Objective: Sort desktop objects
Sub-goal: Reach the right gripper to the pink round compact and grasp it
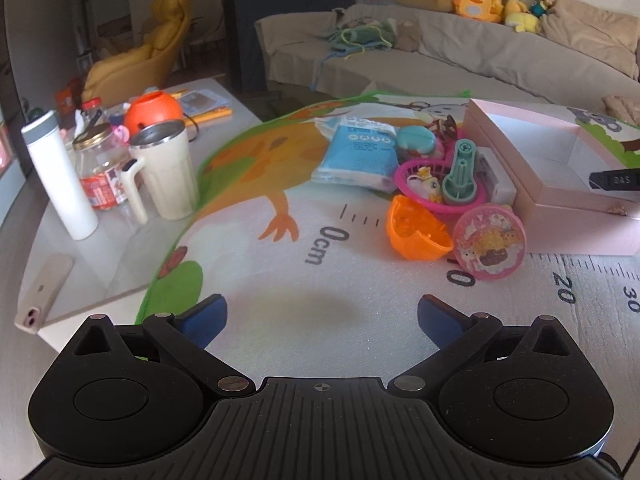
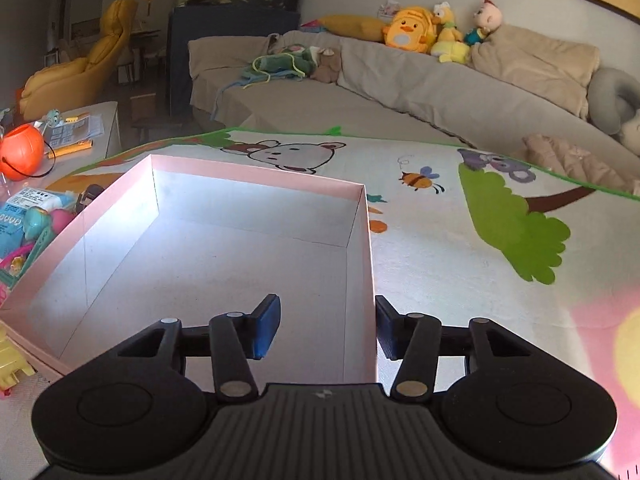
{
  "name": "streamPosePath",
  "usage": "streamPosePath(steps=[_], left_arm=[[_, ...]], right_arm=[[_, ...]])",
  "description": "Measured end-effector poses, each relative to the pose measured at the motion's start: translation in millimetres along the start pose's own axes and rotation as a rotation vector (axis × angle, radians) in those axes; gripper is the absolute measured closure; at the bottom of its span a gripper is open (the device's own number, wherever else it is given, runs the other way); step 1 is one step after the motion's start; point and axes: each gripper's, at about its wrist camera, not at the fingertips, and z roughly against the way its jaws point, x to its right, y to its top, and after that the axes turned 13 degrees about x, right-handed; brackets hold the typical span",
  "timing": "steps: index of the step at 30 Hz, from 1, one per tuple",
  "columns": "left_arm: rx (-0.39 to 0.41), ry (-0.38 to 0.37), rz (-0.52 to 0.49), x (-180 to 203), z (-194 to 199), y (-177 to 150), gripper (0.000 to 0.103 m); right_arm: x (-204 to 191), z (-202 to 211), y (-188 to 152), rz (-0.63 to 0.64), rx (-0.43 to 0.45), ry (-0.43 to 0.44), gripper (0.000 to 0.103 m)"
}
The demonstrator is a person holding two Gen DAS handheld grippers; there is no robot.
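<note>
Looking along the left wrist camera, the left gripper (image 1: 322, 314) hangs over a bare stretch of the printed play mat (image 1: 280, 280), its blue fingers (image 1: 208, 318) spread wide with nothing between them. Ahead and to the right lies the heap of toys: an orange half-shell (image 1: 416, 232) touching a round pink case (image 1: 490, 248), a pink basket (image 1: 436, 184) holding a small chick figure (image 1: 426, 186) and a green plastic tool (image 1: 460, 176), and a blue packet (image 1: 360, 156) behind them. The pink box (image 1: 560, 184) stands just right of the heap. Off the mat to the left stand a white bottle (image 1: 60, 176), a glass jar (image 1: 100, 168) and a cream mug (image 1: 168, 172).

From the right wrist camera, the right gripper (image 2: 326, 328) straddles the near right wall of the pink box (image 2: 370, 264): one finger (image 2: 266, 330) sits inside the box, the other outside against the mat (image 2: 460, 240). The outer pad lies just beside the wall; the inner one stands clear, so the claw is released, not clamping. The box interior is white and bare. Toys crowd its left side, and an orange pumpkin pail (image 2: 20, 152) sits farther left.
</note>
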Motion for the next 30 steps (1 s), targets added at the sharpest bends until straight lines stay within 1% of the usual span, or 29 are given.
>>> streamPosePath(steps=[1, 4, 6, 7, 9, 10, 11, 12, 14, 15, 16, 17, 18, 20, 22, 24, 25, 28, 30], left_arm=[[0.007, -0.009, -0.014, 2, 0, 2, 0.0], [0.032, -0.042, -0.06, 12, -5, 9, 0.0], [0.03, -0.05, -0.074, 17, -12, 12, 0.0], [0.027, -0.05, -0.079, 20, -16, 13, 0.0], [0.027, -0.041, -0.09, 22, -23, 15, 0.0], [0.027, -0.032, -0.091, 22, -25, 15, 0.0], [0.027, -0.023, -0.085, 20, -26, 16, 0.0], [0.026, -0.012, -0.069, 16, -27, 16, 0.0], [0.028, 0.019, -0.031, 6, -25, 16, 0.0], [0.027, 0.042, -0.007, -2, -24, 15, 0.0], [0.022, 0.067, 0.015, -9, -23, 14, 0.0], [0.015, 0.091, 0.041, -17, -21, 14, 0.0], [0.008, 0.108, 0.067, -26, -20, 12, 0.0], [-0.004, 0.125, 0.103, -39, -16, 10, 0.0], [-0.001, 0.139, 0.114, -47, -11, 7, 0.0], [0.003, 0.144, 0.128, -53, -6, 5, 0.0], [0.003, 0.144, 0.137, -56, -5, 4, 0.0], [0.003, 0.135, 0.15, -58, -1, 2, 0.0], [0.01, 0.118, 0.147, -55, 3, 2, 0.0]], right_arm=[[-4, -3, 0, 0.014, 0.009, 0.002, 0.053], [-8, -12, 4, 0.007, 0.042, 0.082, 0.053], [-11, -14, 7, 0.024, 0.062, 0.123, 0.053], [-14, -11, 10, 0.048, 0.09, 0.126, 0.053], [-21, 7, 17, 0.094, 0.159, 0.106, 0.053], [-24, 21, 21, 0.102, 0.198, 0.127, 0.053], [-27, 36, 25, 0.098, 0.215, 0.174, 0.053], [-32, 49, 27, 0.094, 0.214, 0.237, 0.052], [-49, 73, 25, 0.109, 0.193, 0.379, 0.052], [-60, 81, 20, 0.128, 0.183, 0.43, 0.052], [-75, 89, 14, 0.158, 0.173, 0.471, 0.052], [-90, 93, 7, 0.189, 0.165, 0.493, 0.051], [-104, 96, 1, 0.217, 0.159, 0.507, 0.047], [-134, 100, -10, 0.267, 0.162, 0.505, 0.042], [-161, 100, -18, 0.322, 0.168, 0.47, 0.042], [-181, 99, -25, 0.368, 0.185, 0.444, 0.041], [-192, 98, -31, 0.408, 0.199, 0.418, 0.041], [-211, 92, -44, 0.513, 0.212, 0.363, 0.042], [-211, 94, -46, 0.521, 0.218, 0.36, 0.045]])
